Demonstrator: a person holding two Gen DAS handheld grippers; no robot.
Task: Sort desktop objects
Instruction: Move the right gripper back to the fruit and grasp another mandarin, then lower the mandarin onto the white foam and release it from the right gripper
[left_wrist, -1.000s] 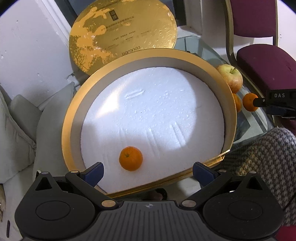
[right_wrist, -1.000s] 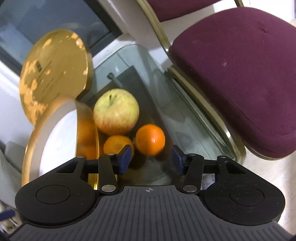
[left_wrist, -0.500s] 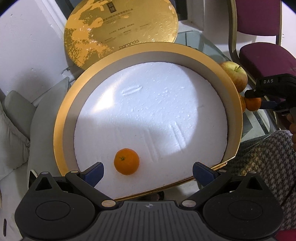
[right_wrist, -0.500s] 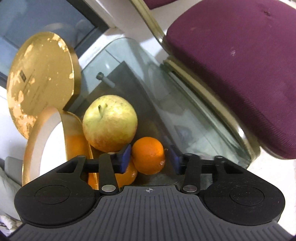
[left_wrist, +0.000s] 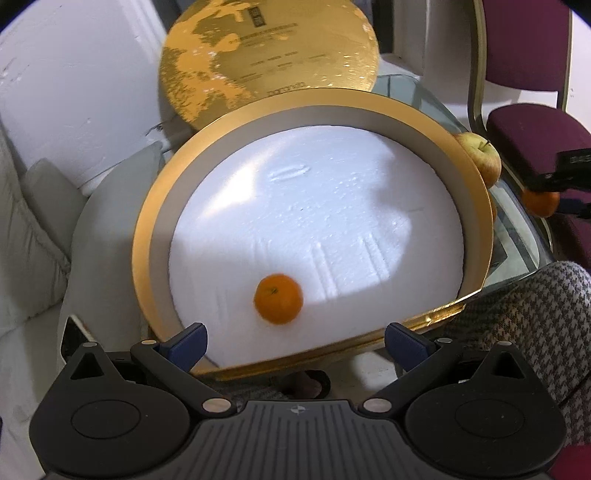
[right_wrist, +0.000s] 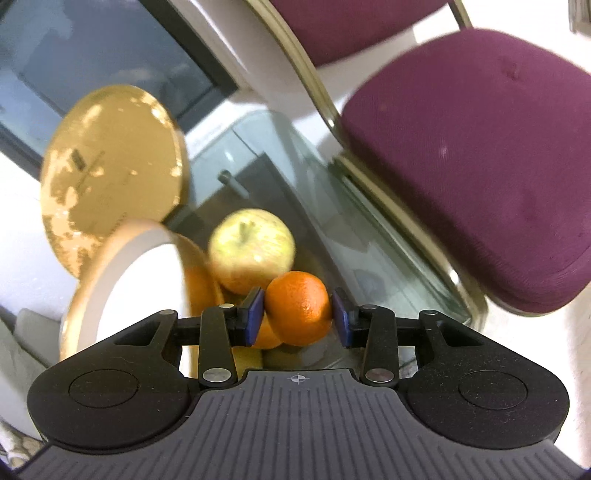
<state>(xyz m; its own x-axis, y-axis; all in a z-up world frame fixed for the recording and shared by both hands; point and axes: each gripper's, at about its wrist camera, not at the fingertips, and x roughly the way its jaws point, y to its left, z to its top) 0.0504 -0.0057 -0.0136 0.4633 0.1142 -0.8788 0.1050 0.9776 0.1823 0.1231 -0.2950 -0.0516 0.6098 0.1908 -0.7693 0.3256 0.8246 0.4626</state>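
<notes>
Right gripper (right_wrist: 298, 320) has a small round orange mandarin (right_wrist: 297, 307) pinched between its blue pads, just off the glass tabletop (right_wrist: 373, 258) with the yellow-green apple (right_wrist: 252, 252) at 11 o'clock. Left gripper (left_wrist: 295, 341) hangs spread wide and empty over the round gold-rimmed box with white foam lining (left_wrist: 476, 206), where one mandarin (left_wrist: 279, 298) already sits. Looks like mid-pickup; next I'd carry it left, clear the rim and drop it on the foam.

White wall (left_wrist: 74, 74) at left, pale cushions (left_wrist: 33, 229) below it. A glass table (right_wrist: 369, 236) stands beside maroon chairs (right_wrist: 480, 166) with brass-coloured frames — a dark window (right_wrist: 92, 48) behind, daylight falling in patches.
</notes>
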